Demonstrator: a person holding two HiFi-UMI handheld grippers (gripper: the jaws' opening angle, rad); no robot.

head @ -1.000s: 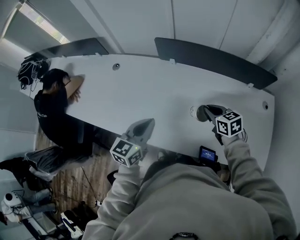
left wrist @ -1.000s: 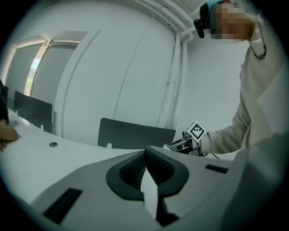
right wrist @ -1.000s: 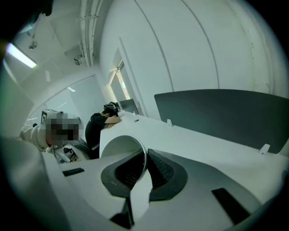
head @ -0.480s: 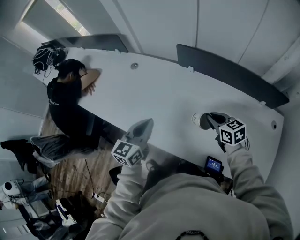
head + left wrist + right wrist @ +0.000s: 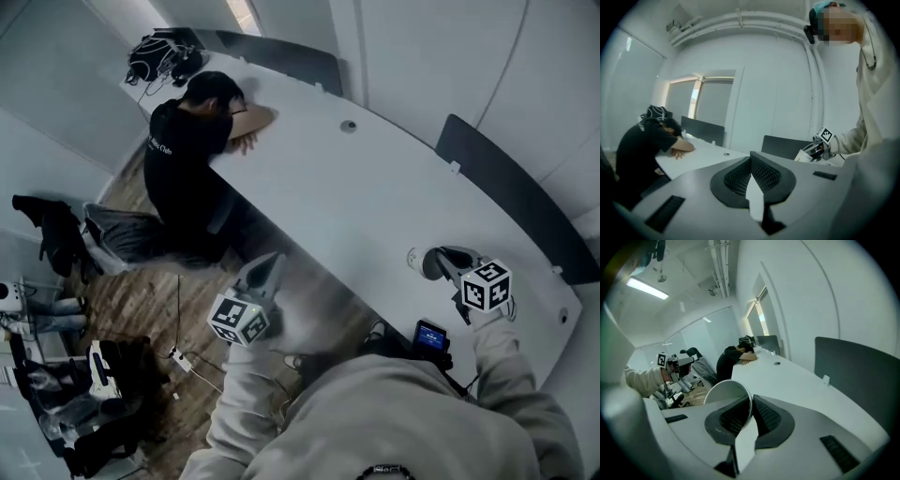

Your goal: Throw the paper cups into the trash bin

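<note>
A white paper cup (image 5: 415,260) is pinched by its wall in my right gripper (image 5: 439,264), held over the near right part of the long white table (image 5: 375,197). In the right gripper view the cup (image 5: 725,393) lies on its side, mouth to the left, and the right gripper (image 5: 752,403) is shut on its rim. My left gripper (image 5: 270,266) hangs over the wooden floor just off the table's near edge. In its own view the left gripper (image 5: 751,161) is shut with nothing in it, and the cup (image 5: 803,156) shows at the right. No trash bin shows.
A person in black (image 5: 187,141) slumps over the table's far left end, beside a chair (image 5: 117,239). Dark divider panels (image 5: 511,183) line the table's far side. A phone (image 5: 431,336) sits at my waist. Bags and gear (image 5: 94,384) crowd the floor at lower left.
The head view has swung left, bringing more floor into sight. My left gripper has moved off the table edge and out over the floor. The right gripper still carries the cup.
</note>
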